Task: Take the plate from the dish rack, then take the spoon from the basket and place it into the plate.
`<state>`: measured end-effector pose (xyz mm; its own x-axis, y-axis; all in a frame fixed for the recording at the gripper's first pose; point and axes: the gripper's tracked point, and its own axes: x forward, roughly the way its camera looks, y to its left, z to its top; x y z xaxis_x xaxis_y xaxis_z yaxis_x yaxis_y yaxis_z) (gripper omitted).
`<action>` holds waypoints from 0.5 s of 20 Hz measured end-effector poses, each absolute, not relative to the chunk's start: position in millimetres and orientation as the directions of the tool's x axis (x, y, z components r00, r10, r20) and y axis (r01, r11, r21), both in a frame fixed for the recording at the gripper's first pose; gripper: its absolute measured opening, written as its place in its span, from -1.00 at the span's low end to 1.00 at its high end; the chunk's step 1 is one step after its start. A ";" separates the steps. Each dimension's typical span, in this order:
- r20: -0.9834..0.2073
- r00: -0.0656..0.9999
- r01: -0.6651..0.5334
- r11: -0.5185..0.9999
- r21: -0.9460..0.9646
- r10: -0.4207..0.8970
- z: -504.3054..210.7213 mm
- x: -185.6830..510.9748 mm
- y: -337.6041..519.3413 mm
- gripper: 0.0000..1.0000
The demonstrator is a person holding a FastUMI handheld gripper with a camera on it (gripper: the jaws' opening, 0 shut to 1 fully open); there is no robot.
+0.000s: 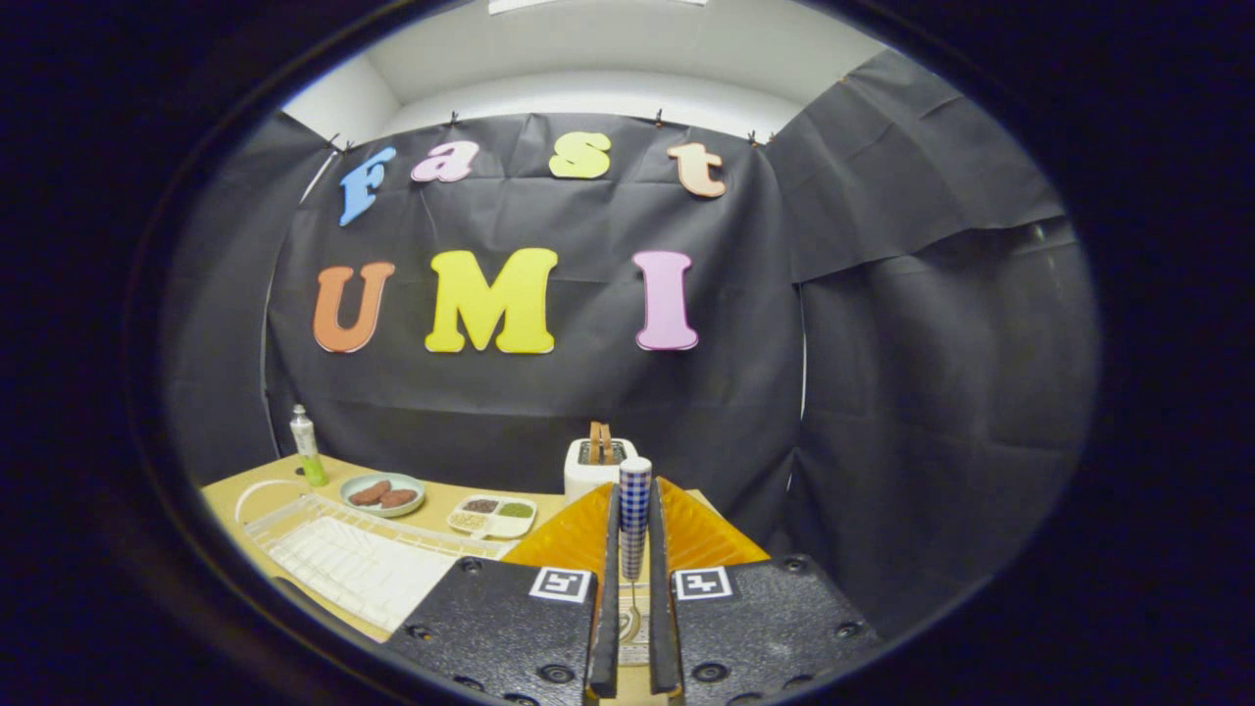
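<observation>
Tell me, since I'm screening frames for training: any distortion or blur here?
Gripper view: strong fisheye bending, the dish rack and table edge curve; the spoon held upright between the gripper fingers is sharp; no glare; lighting is dim and even.

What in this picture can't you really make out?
- Spoon: its checked handle stands between the gripper fingers; the gripper bodies hide its bowl.
- Orange plate: its lower part is hidden behind the gripper.
- Divided tray: contents too small to identify.

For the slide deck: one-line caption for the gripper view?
Gripper shut on checked-handle spoon, held upright above the orange plate.
</observation>
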<state>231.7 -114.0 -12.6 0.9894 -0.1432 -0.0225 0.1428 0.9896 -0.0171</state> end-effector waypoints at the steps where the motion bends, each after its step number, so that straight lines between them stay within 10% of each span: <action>1: -0.009 0.990 0.139 0.990 -0.016 -0.139 -3.5 219.0 -106.9 -0.65; 10: 0.022 0.998 0.055 0.998 0.019 -0.056 -16.9 107.3 -10.6 -0.65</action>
<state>107.3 -10.6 -16.9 0.9982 -0.0558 0.0225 0.0554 0.9983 0.0186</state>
